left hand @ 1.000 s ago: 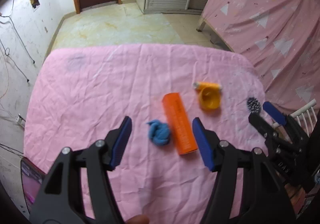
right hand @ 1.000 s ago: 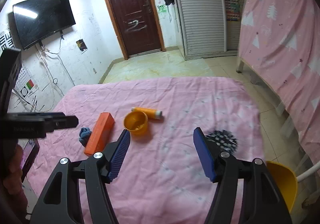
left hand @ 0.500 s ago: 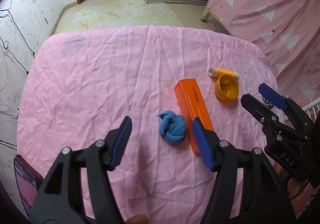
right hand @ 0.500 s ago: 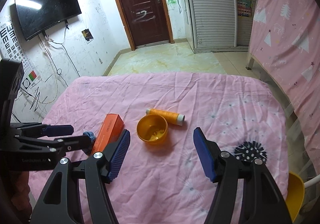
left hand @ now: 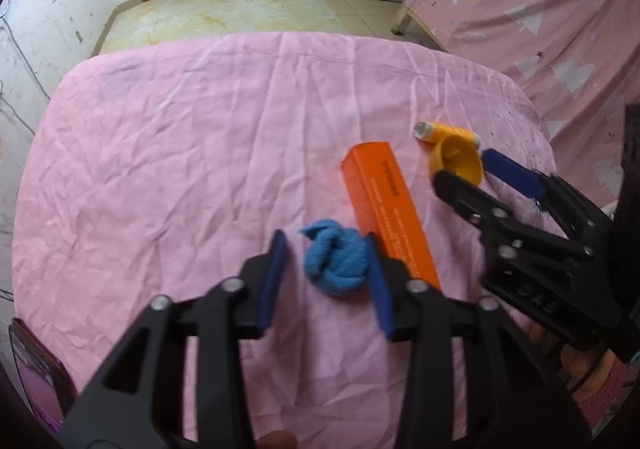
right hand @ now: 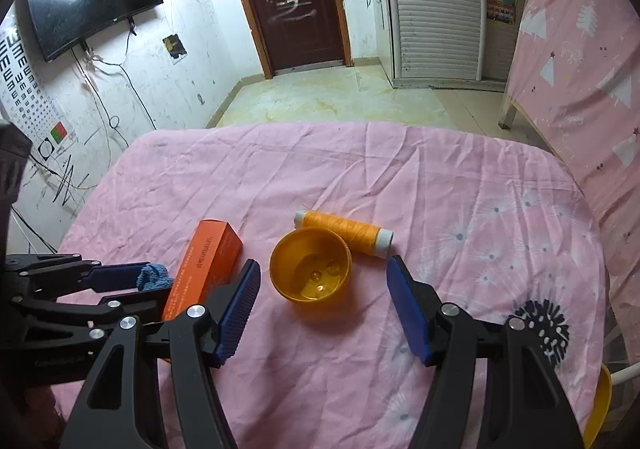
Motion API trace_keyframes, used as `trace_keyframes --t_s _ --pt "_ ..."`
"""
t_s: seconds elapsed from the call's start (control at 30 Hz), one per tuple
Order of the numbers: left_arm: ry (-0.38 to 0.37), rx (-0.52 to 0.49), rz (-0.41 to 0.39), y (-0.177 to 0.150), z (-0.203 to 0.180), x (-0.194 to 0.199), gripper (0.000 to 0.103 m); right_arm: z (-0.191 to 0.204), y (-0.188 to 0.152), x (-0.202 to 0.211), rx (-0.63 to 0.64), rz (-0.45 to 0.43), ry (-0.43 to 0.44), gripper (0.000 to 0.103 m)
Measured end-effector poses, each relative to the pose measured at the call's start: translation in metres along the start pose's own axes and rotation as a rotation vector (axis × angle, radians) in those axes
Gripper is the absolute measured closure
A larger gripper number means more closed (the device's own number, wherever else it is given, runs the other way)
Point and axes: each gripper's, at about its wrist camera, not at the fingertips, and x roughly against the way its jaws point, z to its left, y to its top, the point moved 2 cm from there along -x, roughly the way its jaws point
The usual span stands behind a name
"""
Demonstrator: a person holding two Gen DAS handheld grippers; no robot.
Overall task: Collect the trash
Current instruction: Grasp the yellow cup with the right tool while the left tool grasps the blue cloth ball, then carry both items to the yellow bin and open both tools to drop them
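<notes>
A crumpled blue cloth ball (left hand: 335, 264) lies on the pink tablecloth (left hand: 200, 153). My left gripper (left hand: 326, 281) straddles it with its jaws partly closed; the right pad is near the cloth, the left pad still apart. It also shows in the right wrist view (right hand: 154, 276) between the left gripper's fingers (right hand: 116, 276). An orange box (left hand: 386, 209) lies just right of the cloth. My right gripper (right hand: 322, 309) is open and empty, just short of a small orange bowl (right hand: 311, 276). A spool of orange thread (right hand: 346, 232) lies behind the bowl.
The right gripper's body (left hand: 532, 245) reaches in from the right beside the bowl (left hand: 456, 161). A phone (left hand: 36, 381) lies at the table's near left edge. A yellow chair edge (right hand: 598, 405) shows at lower right. A bed with a pink cover (right hand: 580, 61) stands to the right.
My left gripper has moved forward over the blue cloth and its jaws have narrowed around it. My right gripper has moved closer to the orange bowl.
</notes>
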Motion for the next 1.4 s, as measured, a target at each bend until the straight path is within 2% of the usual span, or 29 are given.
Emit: trace_keyframes --t_s 0.07,0.27,0.33,0.4,0.43,0.6,0.9,1.13,1.4 --pt "0.001 -0.016 -0.005 0.000 -0.005 0.000 0.077 0.000 0.000 -0.004 -0.004 0.006 -0.008 0.044" --pt "0.006 -0.033 -0.013 0.000 -0.010 -0.004 0.079 0.000 0.001 -0.009 -0.003 0.013 -0.017 0.044" --pt "0.007 -0.033 -0.013 0.000 -0.009 -0.004 0.079 0.001 0.001 -0.009 0.002 0.008 -0.025 0.051" --pt "0.008 -0.034 -0.013 0.000 -0.009 -0.003 0.079 0.003 0.001 -0.011 -0.001 0.001 -0.031 0.066" --pt "0.009 -0.034 -0.013 0.000 -0.010 -0.003 0.079 0.002 0.000 -0.010 -0.004 0.000 -0.029 0.068" --pt "0.016 -0.031 -0.028 -0.005 -0.009 0.007 0.079 -0.002 -0.002 0.002 -0.021 -0.032 -0.015 0.068" --pt "0.030 -0.041 -0.102 -0.005 -0.020 0.044 0.079 -0.024 -0.011 0.056 -0.063 -0.131 -0.010 0.068" --pt "0.030 -0.105 -0.153 -0.005 -0.058 0.066 0.079 -0.053 -0.027 0.091 -0.119 -0.190 -0.042 0.068" --pt "0.012 -0.219 -0.157 -0.016 -0.120 0.070 0.079 -0.105 -0.058 0.131 -0.208 -0.253 -0.098 0.068"
